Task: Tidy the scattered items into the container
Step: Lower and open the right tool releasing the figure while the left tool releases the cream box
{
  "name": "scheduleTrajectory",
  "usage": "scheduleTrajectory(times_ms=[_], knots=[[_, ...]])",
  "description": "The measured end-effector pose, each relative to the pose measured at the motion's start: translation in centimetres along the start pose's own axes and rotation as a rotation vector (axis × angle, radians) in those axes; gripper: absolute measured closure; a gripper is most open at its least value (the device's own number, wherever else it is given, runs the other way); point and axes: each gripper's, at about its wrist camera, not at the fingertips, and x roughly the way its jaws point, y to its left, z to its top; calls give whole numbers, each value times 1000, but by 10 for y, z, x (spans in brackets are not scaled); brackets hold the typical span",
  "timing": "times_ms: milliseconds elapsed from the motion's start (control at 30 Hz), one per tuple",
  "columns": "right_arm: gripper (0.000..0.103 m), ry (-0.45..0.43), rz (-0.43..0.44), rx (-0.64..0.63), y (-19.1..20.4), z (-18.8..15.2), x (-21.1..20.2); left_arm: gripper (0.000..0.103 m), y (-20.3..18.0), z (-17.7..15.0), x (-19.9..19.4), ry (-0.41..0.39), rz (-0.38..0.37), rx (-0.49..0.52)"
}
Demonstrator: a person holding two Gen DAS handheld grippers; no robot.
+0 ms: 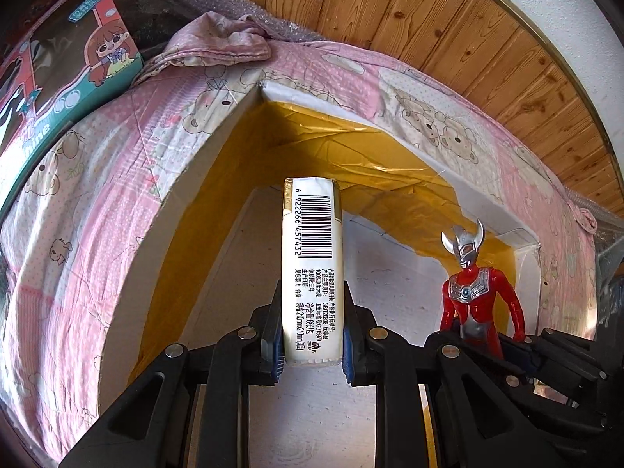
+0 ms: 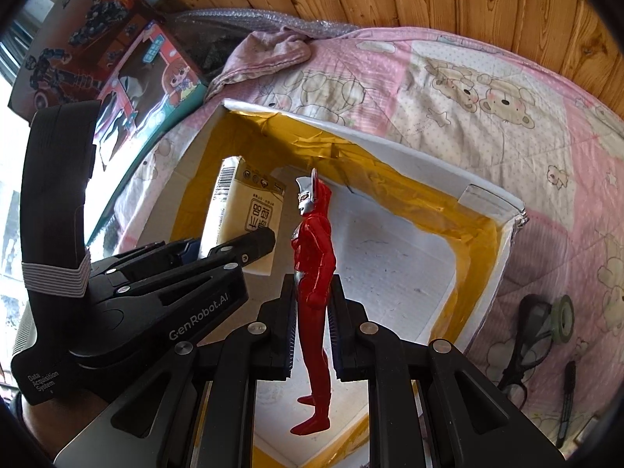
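A cream tissue pack [image 1: 312, 269] with a barcode stands on end between the pads of my left gripper [image 1: 312, 335], which is shut on it. The pack hangs over the open white box [image 1: 249, 97] with yellow tape along its inner walls. My right gripper [image 2: 310, 331] is shut on a red and silver hero figure [image 2: 314, 273], held upright over the same box [image 2: 429, 148]. The figure [image 1: 477, 292] shows at the right of the left wrist view, and the tissue pack [image 2: 249, 210] with the left gripper [image 2: 234, 251] shows at the left of the right wrist view.
The box rests on a pink bear-print quilt [image 1: 97, 179]. Two toy boxes [image 2: 128, 74] lean at the back left, with a crumpled pink cloth [image 1: 222, 43] beside them. Scissors [image 2: 526, 347], a tape roll [image 2: 561, 318] and a pen [image 2: 565, 401] lie on the quilt to the right. A wood-panel wall [image 1: 448, 27] stands behind.
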Motion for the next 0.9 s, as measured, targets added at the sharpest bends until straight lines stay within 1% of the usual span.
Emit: scheduleTrajectory(times_ms=[100,200,233,267,300,333,400,433,533,633,867,900], knots=[[87,10,-5,-3,-2,1,6,80,1,3,9,4,4,6],[85,-3,-15,-17,-3,3,10,79,4,5,15,-7,5,7],[84,-3,-24,-21,-3,3,10,75,5,5,17,-7,7,8],[81,-5,-25,-25,-2,2,10,63,7,4,20,-1,13,4],[75,-7,-18,-31,-1,1,9,56,10,3,21,2,18,-7],[73,-13,-14,-36,1,0,7,52,14,2,21,-2,18,-18],[66,-30,-12,-42,3,-2,1,52,19,-3,17,-6,-3,-29],[66,-38,-10,-40,5,-3,-2,52,20,-5,14,-9,-9,-32],[65,-70,4,-25,5,-8,-18,52,24,-13,3,-14,-25,-45],[65,-97,52,-12,7,-17,-37,52,28,-24,-16,-39,-43,-53],[66,-123,112,-24,16,-53,-68,52,32,-59,-59,-83,-85,-80],[68,-126,117,-28,17,-58,-71,52,30,-64,-64,-87,-90,-79]])
